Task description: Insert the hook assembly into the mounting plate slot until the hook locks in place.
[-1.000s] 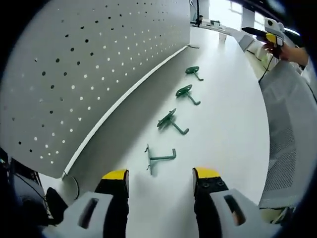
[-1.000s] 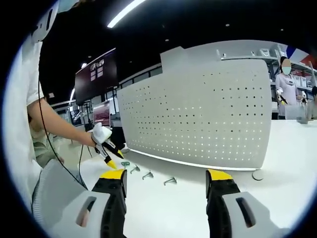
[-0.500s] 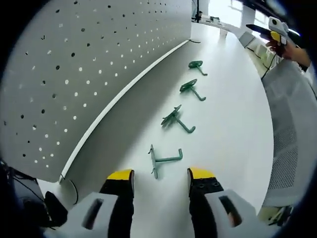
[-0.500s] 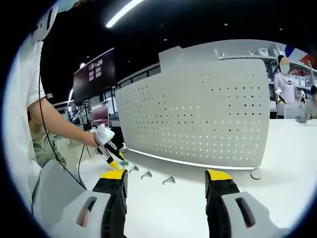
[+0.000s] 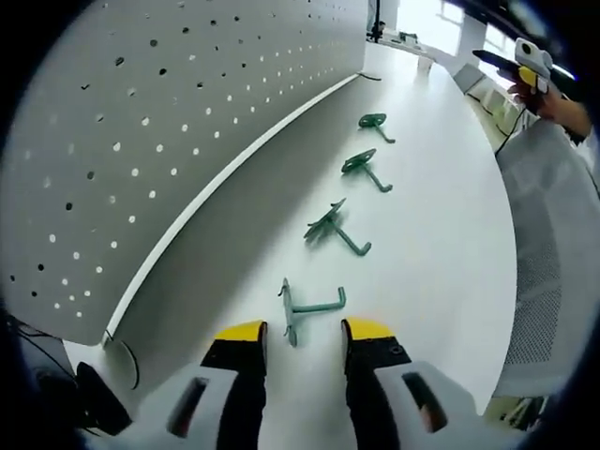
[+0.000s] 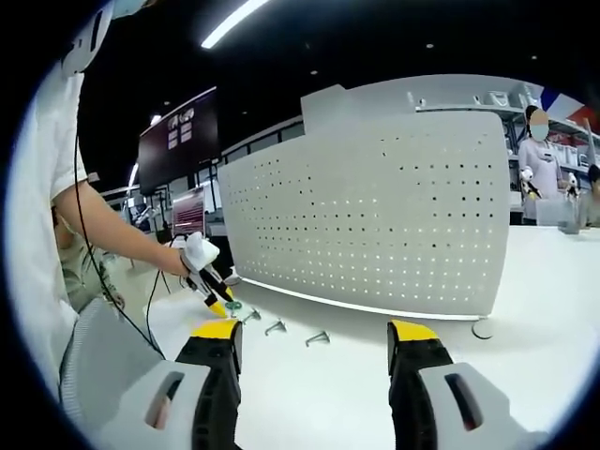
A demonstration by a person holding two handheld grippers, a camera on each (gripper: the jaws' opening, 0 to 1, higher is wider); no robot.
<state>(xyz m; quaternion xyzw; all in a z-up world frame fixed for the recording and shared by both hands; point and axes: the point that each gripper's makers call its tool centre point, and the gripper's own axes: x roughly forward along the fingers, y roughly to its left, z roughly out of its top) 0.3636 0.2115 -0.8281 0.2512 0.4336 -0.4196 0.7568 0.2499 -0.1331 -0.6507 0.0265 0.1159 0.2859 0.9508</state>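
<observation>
The table [image 5: 441, 234] is plain white. Four hooks are dark green: the nearest hook [image 5: 309, 306] at lower centre, the second hook [image 5: 334, 228], the third hook [image 5: 364, 167] and the farthest hook [image 5: 375, 123] towards the top. The perforated panel [image 5: 141, 112] at upper left is pale grey with a regular pattern of small dots, some dark and some bright. The left gripper [image 5: 305, 330] has black jaws with yellow tips and a light grey body. In the right gripper view the right gripper [image 6: 314, 328] has the same colours.

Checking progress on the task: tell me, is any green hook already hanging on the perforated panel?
No: in the left gripper view all four green hooks lie on the white table, beside the perforated panel.
</observation>
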